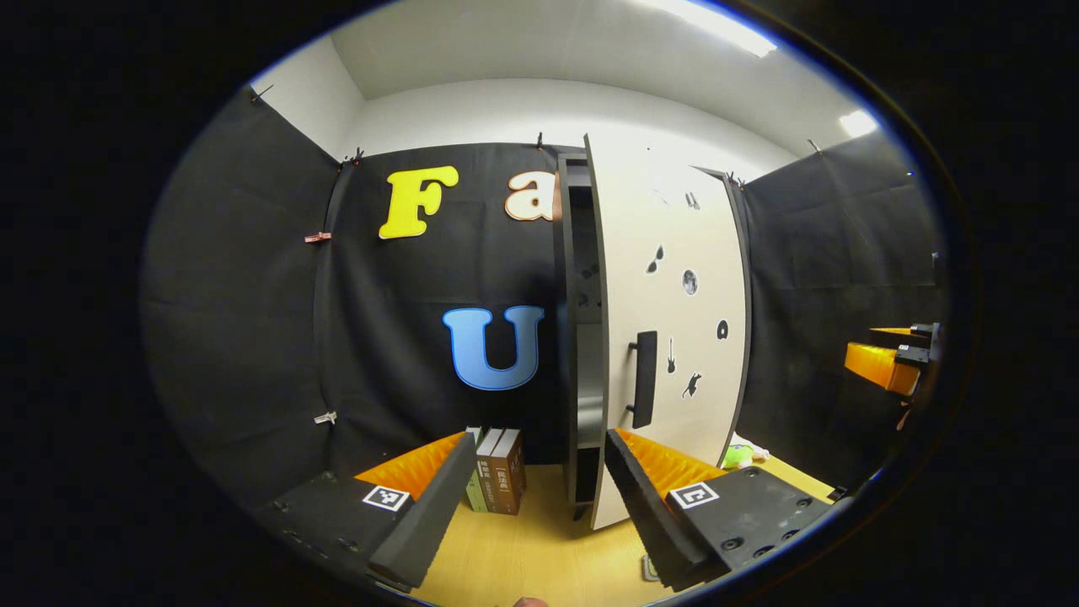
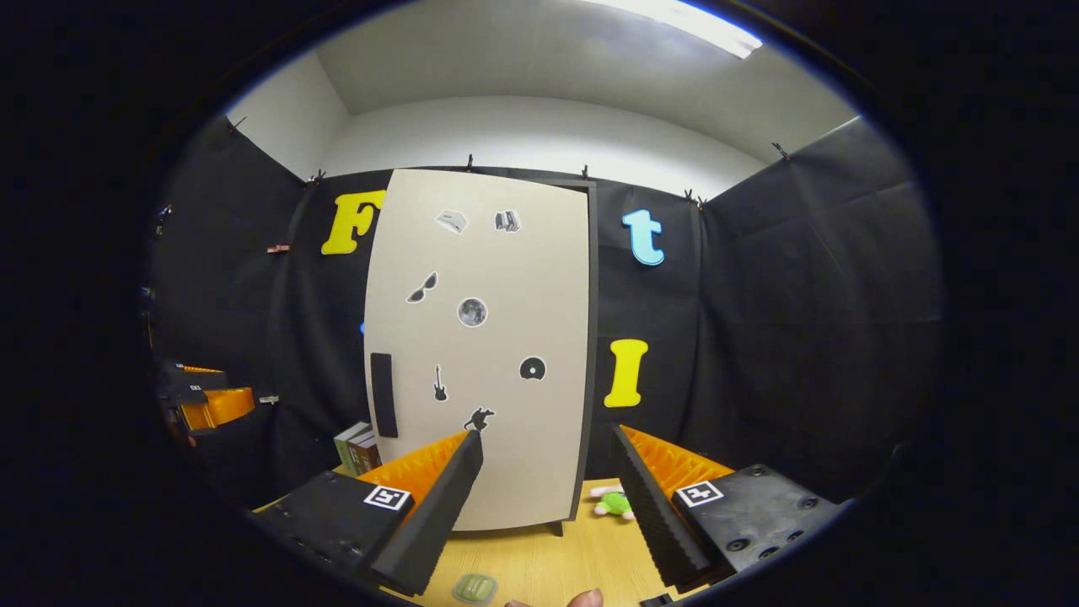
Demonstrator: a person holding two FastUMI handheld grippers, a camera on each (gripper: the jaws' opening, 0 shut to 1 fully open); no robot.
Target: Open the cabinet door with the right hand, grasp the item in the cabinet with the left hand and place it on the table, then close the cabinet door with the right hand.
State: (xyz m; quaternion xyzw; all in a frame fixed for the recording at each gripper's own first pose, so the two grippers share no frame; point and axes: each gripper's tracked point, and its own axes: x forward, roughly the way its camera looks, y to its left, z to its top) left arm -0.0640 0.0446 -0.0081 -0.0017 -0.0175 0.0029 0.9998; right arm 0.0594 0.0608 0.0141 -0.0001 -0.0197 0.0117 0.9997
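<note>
The cabinet door (image 1: 666, 320) stands ajar on the desk (image 1: 539, 548), its long axis upright, its free edge at 9 o'clock and the vertical handle (image 1: 645, 379) beside it. Left tongs (image 1: 539, 497) and right tongs (image 2: 548, 497) gape wide, empty. Books (image 1: 499, 472) stand upright at 7 o'clock of the cabinet. Shelves inside look bare, perhaps.
</note>
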